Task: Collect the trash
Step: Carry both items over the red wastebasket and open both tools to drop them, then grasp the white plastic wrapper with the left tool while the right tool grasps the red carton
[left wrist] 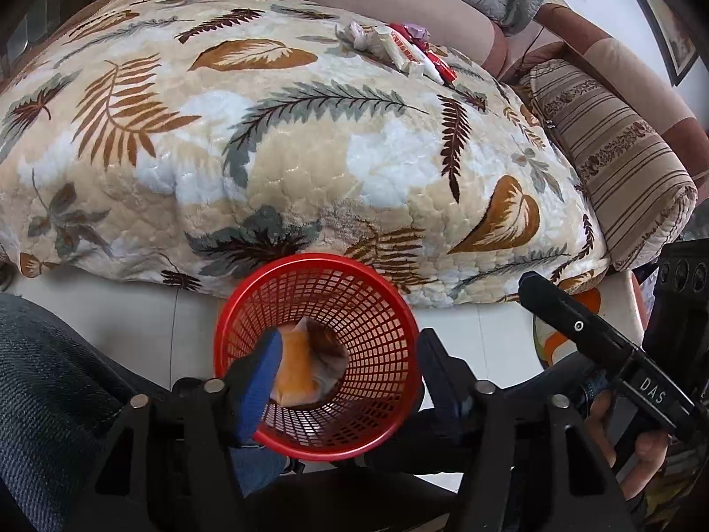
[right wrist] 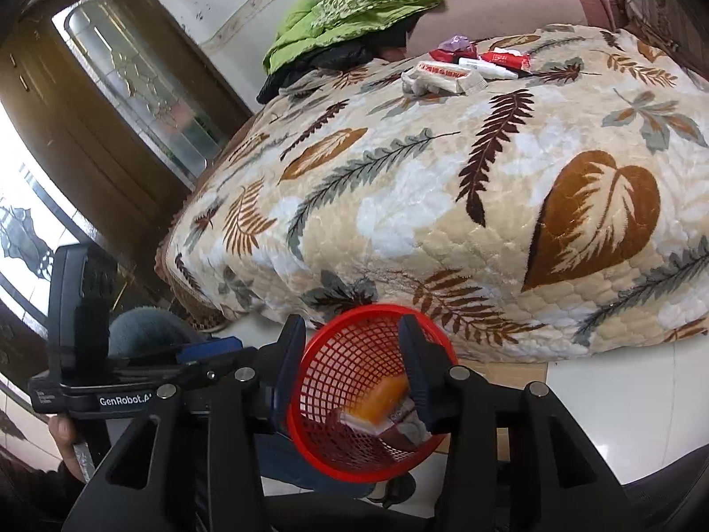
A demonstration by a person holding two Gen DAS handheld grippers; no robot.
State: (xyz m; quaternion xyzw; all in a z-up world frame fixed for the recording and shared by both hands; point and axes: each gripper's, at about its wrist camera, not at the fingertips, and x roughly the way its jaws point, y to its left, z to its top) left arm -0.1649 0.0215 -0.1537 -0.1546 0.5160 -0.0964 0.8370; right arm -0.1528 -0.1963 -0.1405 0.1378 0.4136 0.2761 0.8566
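**Both claws over the red basket**

My left gripper (left wrist: 350, 372) and right gripper (right wrist: 350, 354) hang wide apart, empty, above the red mesh basket (left wrist: 376, 425). An orange wrapper (left wrist: 298, 370) lies inside. More wrappers (left wrist: 405, 51) sit on the leaf-print blanket (left wrist: 274, 142), well apart from the basket.

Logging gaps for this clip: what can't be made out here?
- Red basket contents: orange packet partly behind left gripper's finger; right view, finger covers it.
- Wrappers on blanket: print too small, both views.
- Basket base: cut off by gripper bodies.
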